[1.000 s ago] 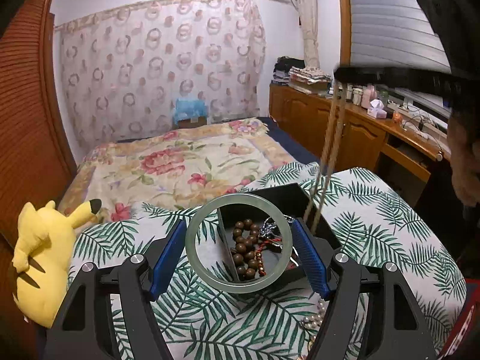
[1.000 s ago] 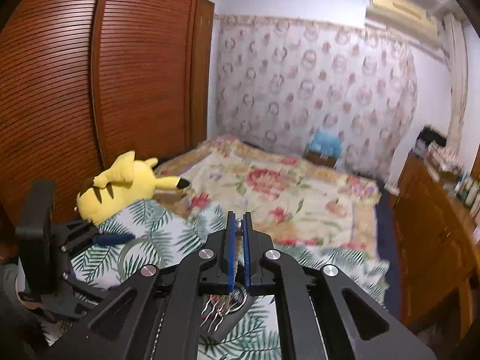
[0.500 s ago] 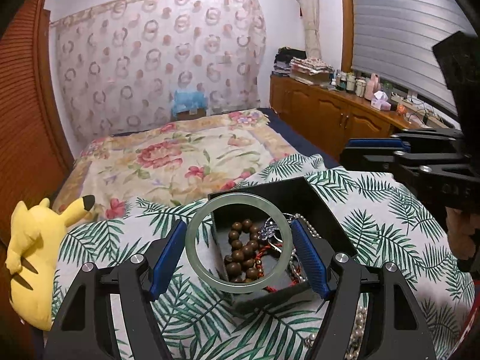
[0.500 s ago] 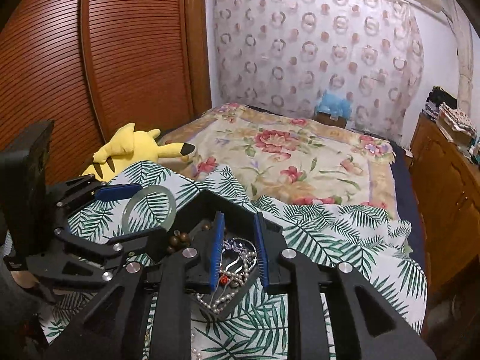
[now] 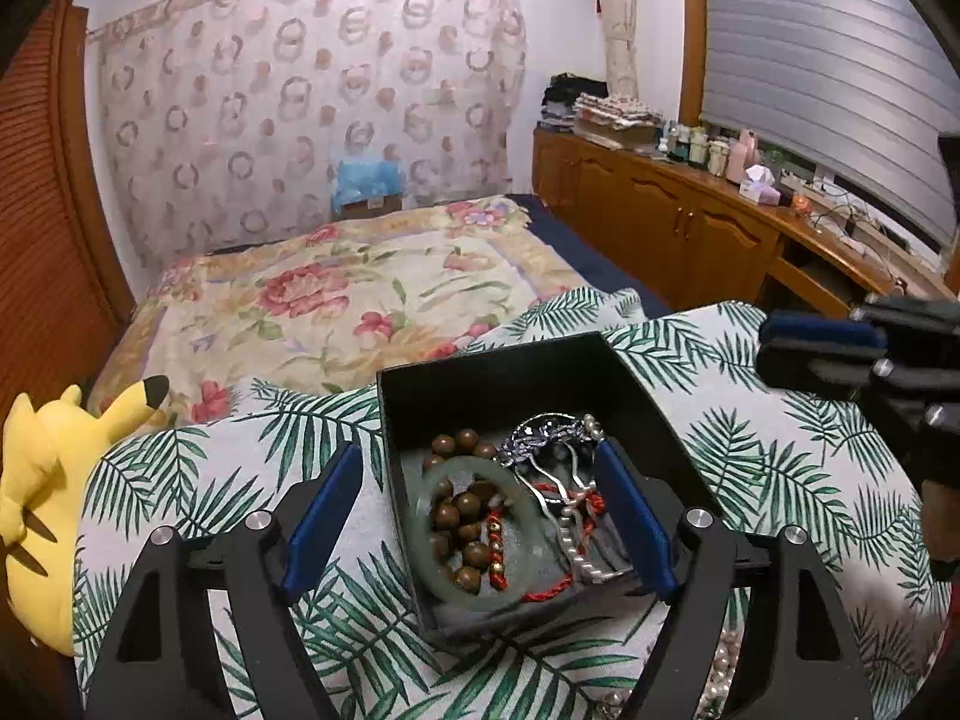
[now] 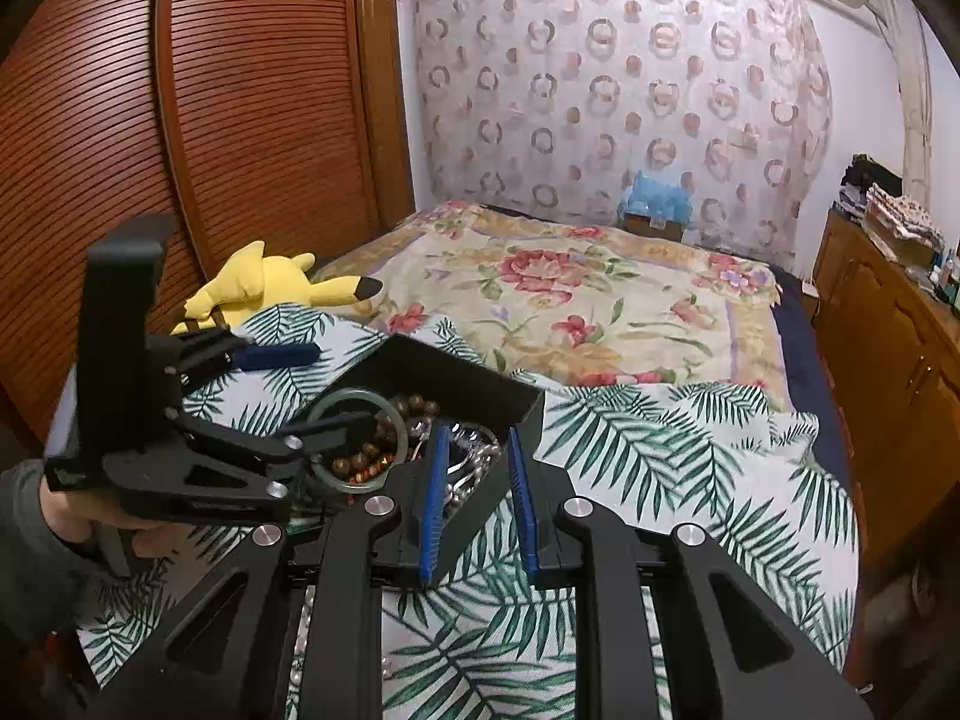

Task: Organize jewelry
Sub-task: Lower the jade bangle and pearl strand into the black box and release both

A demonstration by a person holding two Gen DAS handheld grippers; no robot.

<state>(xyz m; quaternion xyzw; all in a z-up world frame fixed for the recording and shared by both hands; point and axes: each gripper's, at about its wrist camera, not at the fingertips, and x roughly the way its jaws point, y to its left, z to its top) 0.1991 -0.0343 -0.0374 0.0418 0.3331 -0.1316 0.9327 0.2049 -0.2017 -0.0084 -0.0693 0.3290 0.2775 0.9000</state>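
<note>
On the bed's palm-print cloth point(image 5: 780, 480), the left gripper point(image 5: 480, 516) has its fingers spread wide astride the black box point(image 5: 504, 384), the jade bangle point(image 5: 471, 534) lying free inside on the wooden beads point(image 5: 462, 510); lifting carelessly, a finger could snag the box wall and tip it; the right gripper point(image 6: 477, 498), fingers narrowly parted and empty over the box's near corner, might catch the pearls point(image 5: 579, 552).

Yellow plush point(image 5: 54, 480); floral bedspread point(image 5: 336, 306)

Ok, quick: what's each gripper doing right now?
Left gripper: open, holding nothing; bangle lies in the box.
Right gripper: open, empty.
</note>
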